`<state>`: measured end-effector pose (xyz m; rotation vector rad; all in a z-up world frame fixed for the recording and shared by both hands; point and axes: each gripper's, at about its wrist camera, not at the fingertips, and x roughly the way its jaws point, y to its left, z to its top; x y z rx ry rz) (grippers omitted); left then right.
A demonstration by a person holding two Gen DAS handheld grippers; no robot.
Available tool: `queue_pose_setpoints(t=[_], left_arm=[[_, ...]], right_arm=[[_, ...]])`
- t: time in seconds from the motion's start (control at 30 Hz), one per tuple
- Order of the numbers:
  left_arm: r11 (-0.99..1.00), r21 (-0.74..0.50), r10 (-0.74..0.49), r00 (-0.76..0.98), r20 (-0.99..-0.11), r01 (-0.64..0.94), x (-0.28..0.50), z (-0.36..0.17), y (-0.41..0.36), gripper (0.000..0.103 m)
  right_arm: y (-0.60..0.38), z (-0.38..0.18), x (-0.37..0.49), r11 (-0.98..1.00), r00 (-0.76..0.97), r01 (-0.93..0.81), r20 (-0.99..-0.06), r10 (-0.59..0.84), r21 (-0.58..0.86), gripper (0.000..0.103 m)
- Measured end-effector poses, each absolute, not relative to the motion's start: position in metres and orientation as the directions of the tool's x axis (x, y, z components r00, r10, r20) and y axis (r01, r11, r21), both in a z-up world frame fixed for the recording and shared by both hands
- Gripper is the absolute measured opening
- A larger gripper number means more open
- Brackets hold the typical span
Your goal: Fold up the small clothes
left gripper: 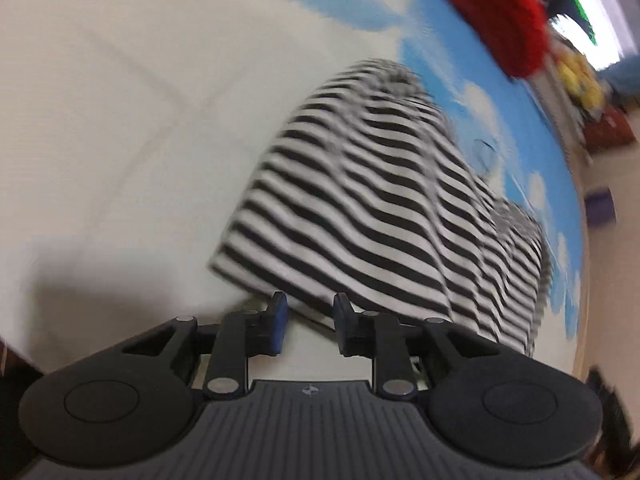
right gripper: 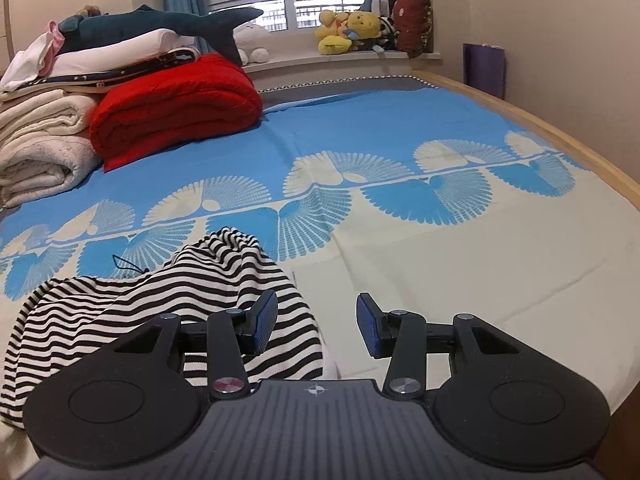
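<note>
A black-and-white striped garment (left gripper: 360, 208) lies crumpled on the cream part of the bedspread (left gripper: 120, 120), blurred in the left wrist view. My left gripper (left gripper: 310, 316) points down at its near hem. Its jaws stand a little apart, with only bare sheet between them and the hem just past the tips. In the right wrist view the same striped garment (right gripper: 160, 296) lies at the lower left. My right gripper (right gripper: 317, 320) hovers open over the garment's right edge. Its left finger (right gripper: 262, 324) is above the stripes and its right finger (right gripper: 370, 328) above the cream sheet.
A folded red blanket (right gripper: 176, 108) and cream folded blankets (right gripper: 40, 148) are stacked at the bed's far left, with a plush shark (right gripper: 160, 24) on top. Yellow plush toys (right gripper: 348, 30) sit on the windowsill. The bed's wooden edge (right gripper: 560, 136) runs along the right.
</note>
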<state>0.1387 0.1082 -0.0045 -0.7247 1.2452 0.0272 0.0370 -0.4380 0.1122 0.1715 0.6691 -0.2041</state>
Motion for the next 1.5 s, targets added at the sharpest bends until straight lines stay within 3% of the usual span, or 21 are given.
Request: queue_pose_setpoints(t=[0.07,0.1,0.33,0.43,0.5,0.57,0.67,0.97,1.27,1.4,1.5], left_arm=[[0.736,-0.494,-0.361,0.348,-0.865,-0.463,0.140,-0.010,0.119,0.047],[0.715,-0.496,-0.362,0.346,-0.865,-0.493,0.141,-0.014,0.123,0.050],[0.641,-0.466,-0.340,0.318,-0.885,-0.610,0.151,-0.032,0.133,0.050],[0.649,-0.458,-0.312,0.336,-0.888,-0.607,0.159,-0.032,0.126,0.045],[0.659,-0.449,-0.302,0.335,-0.893,-0.603,0.163,-0.033,0.123,0.036],[0.674,-0.447,-0.298,0.337,-0.893,-0.588,0.170,-0.034,0.117,0.020],[0.743,-0.422,-0.264,0.352,-0.898,-0.519,0.173,-0.026,0.107,0.013],[0.796,-0.426,-0.197,0.481,-0.854,-0.430,0.150,0.013,0.121,0.010],[0.821,-0.306,-0.048,0.478,-0.877,-0.481,0.129,0.044,0.153,0.010],[0.892,-0.265,-0.010,0.570,-0.822,-0.367,0.131,0.081,0.113,0.010],[0.952,-0.255,-0.074,0.680,-0.729,-0.170,0.135,0.114,0.047,0.010]], right_arm=[[-0.439,0.113,0.037,0.967,0.768,0.237,-0.628,-0.126,0.096,0.045],[-0.439,0.113,0.037,0.967,0.770,0.235,-0.626,-0.123,0.099,0.045],[-0.445,0.115,0.040,0.963,0.771,0.244,-0.626,-0.117,0.119,0.045],[-0.449,0.115,0.040,0.958,0.769,0.255,-0.628,-0.121,0.129,0.045],[-0.451,0.114,0.038,0.954,0.767,0.267,-0.629,-0.127,0.134,0.045],[-0.453,0.114,0.037,0.950,0.764,0.280,-0.631,-0.134,0.138,0.045],[-0.457,0.113,0.036,0.944,0.759,0.297,-0.636,-0.143,0.143,0.045],[-0.456,0.107,0.045,0.911,0.741,0.363,-0.653,-0.154,0.197,0.045],[-0.447,0.099,0.063,0.891,0.732,0.371,-0.673,-0.105,0.264,0.045],[-0.444,0.104,0.064,0.917,0.748,0.329,-0.655,-0.106,0.228,0.045],[-0.446,0.109,0.061,0.933,0.765,0.301,-0.635,-0.112,0.197,0.045]])
